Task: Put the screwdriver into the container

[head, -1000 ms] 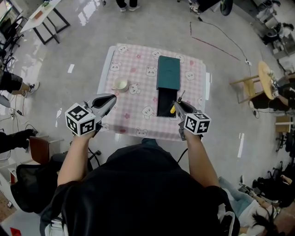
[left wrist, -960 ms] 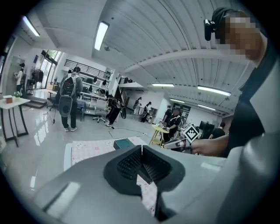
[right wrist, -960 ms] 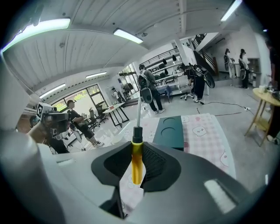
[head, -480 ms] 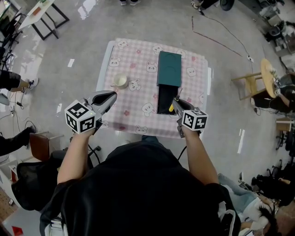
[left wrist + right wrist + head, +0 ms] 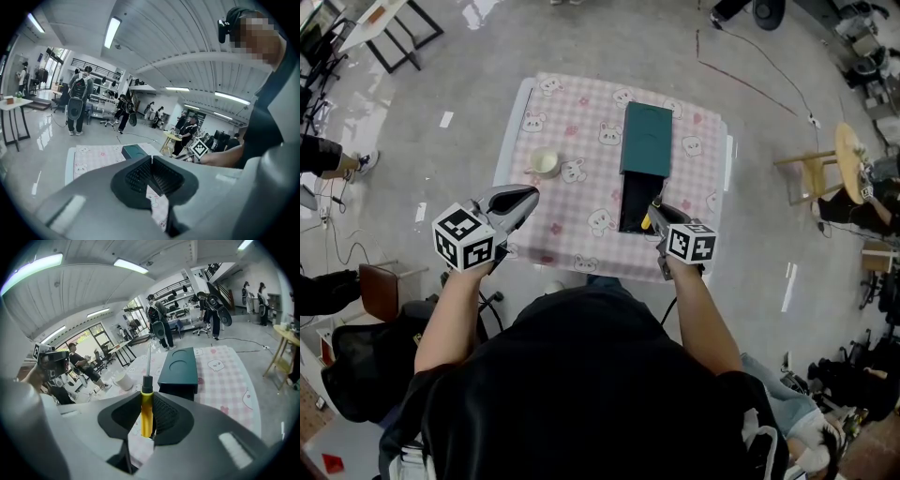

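A dark green container (image 5: 646,141) lies on the pink checked table (image 5: 572,127). Its near half (image 5: 635,202) shows black and open. My right gripper (image 5: 656,210) hangs just over the near right corner of that opening, shut on a screwdriver (image 5: 648,222) with a yellow handle. In the right gripper view the yellow handle (image 5: 146,411) sits between the pads and the steel shaft (image 5: 149,359) points up, left of the container (image 5: 180,366). My left gripper (image 5: 529,195) hovers at the table's near left edge, shut with nothing in it; its pads (image 5: 161,176) meet.
A white cup (image 5: 546,163) stands on the left half of the table, also in the right gripper view as the cup (image 5: 123,379). A wooden stool (image 5: 842,159) stands right of the table. People and chairs are around the room's edges. A cable (image 5: 750,80) lies on the floor beyond.
My right gripper with the screwdriver has edged a little left and forward toward the container's open end. The left gripper has hardly moved.
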Tool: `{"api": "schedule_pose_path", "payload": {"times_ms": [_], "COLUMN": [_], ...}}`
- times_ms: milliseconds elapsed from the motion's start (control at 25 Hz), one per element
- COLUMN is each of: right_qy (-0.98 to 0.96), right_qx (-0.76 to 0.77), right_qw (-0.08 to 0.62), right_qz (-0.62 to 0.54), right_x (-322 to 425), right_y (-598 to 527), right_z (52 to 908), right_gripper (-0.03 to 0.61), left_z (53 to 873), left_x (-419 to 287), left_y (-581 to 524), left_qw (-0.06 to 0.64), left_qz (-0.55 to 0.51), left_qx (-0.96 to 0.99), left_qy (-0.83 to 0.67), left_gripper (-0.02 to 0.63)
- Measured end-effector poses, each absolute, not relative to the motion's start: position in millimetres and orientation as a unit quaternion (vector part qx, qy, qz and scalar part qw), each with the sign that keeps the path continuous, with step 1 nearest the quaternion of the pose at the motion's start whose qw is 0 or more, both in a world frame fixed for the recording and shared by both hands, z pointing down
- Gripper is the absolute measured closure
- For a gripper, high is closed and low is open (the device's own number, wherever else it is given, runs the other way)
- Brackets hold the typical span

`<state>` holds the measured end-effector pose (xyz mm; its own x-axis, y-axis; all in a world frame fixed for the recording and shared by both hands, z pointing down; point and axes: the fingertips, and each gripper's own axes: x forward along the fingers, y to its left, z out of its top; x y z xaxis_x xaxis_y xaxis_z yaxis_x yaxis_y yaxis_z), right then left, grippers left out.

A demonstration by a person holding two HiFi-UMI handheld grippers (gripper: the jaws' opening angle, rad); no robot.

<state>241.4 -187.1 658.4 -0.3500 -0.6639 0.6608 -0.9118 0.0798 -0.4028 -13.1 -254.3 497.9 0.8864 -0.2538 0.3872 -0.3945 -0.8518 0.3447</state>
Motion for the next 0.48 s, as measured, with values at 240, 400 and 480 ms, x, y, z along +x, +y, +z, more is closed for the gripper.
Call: {"api": "schedule_pose_path", "payload": {"times_ms": [240,400,480], "right_qy": [-0.716,-0.713,-0.711], "right_qx": [0.546,0.543,0.540], "right_qw": [0.162,0.166,0.169], "right_qz": [0.405,0.412,0.417], "right_x": [246,247,247], "right_y": [-186,-189,-191], "right_z": [671,679,685], "right_gripper": [0.471,0.471,0.471], "left_z": [503,508,510], "left_x": [-12,-10,-10], "left_y": [-252,-254,-255], "left_qw": [0.216,0.222,0.226], "left_qz": [0.168,0.170,0.172], "left_qx": [0.946,0.944,0.942], "left_qy": [-0.175,-0.176,-0.177], "left_gripper": [0.604,0.604,0.604]}}
